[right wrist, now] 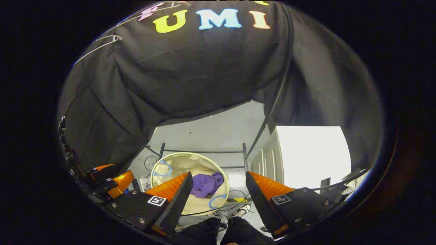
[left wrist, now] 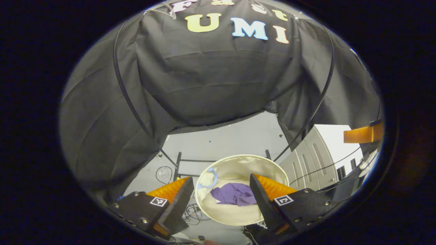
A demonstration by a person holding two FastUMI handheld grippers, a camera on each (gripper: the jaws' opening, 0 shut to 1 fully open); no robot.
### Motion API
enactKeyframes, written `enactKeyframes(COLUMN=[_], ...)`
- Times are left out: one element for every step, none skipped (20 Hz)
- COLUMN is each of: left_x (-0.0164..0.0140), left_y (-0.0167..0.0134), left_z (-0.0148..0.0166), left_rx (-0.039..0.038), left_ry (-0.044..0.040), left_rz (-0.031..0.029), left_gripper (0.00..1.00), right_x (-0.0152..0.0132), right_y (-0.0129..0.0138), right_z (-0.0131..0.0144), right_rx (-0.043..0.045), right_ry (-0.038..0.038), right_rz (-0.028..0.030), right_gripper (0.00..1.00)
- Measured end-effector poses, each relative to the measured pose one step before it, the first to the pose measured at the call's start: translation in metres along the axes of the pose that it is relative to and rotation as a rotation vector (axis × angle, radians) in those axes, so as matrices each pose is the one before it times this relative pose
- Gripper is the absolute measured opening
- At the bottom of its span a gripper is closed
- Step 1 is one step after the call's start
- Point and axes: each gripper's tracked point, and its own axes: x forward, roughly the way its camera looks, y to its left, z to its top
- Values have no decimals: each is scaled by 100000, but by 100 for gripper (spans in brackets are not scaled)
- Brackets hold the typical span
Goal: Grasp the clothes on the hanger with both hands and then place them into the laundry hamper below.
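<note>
Both your grippers, left gripper [left wrist: 218,197] and right gripper [right wrist: 218,195], gape wide, holding nothing; purple garment [left wrist: 234,194] lies in the hamper [left wrist: 238,217]; your shoes [right wrist: 238,212] appear low-centre in the right gripper view.

No readable txt; just square coded tags on tongs [left wrist: 219,200], no words or nos.

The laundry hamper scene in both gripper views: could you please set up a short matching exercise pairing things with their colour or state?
Things:
1. laundry hamper
2. garment in the hamper
3. left gripper
4. hamper handles

Colour or state:
a. purple
b. open, holding nothing
c. cream
d. light blue

Pairs: 1-c, 2-a, 3-b, 4-d
</note>
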Motion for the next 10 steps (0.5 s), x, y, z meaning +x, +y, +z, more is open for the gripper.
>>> enactKeyframes(left_x=[-668, -513, -670, -572, -794, -843, -844, -811, -842, -955], left_y=[-272, -344, -418, -607, -744, -753, -832, -936, -925, -951], left_z=[845, 1197, 1267, 1397, 1310, 1664, 1891, 1912, 1800, 2038], left_rx=[844, 336, -58, -497, -894, -1195, -1423, -1337, -1319, -1549], left_ry=[-1501, -1714, -1902, -1786, -2060, -2418, -2828, -2933, -2920, -3509], left_rz=[442, 446, 463, 324, 294, 601, 824, 1084, 1766, 1595], left_gripper=[97, 96, 96, 96, 96, 96, 96, 96, 96, 100], right_x=[-677, -691, -654, -600, -733, -692, -619, -421, -484, -578], right_y=[-1228, -1296, -1188, -1214, -1289, -1219, -1098, -1140, -1348, -1407], right_z=[793, 769, 1029, 997, 1219, 1200, 1467, 1298, 1496, 1408], right_rx=[999, 1170, 1178, 969, 491, 323, 131, -310, -527, -21], right_ry=[-2382, -2592, -2878, -2888, -3459, -3684, -3807, -3432, -3238, -3785], right_rz=[-1657, -1371, -664, -579, -524, -224, 534, 807, 407, 108], right_gripper=[96, 96, 96, 94, 96, 96, 96, 96, 96, 96])
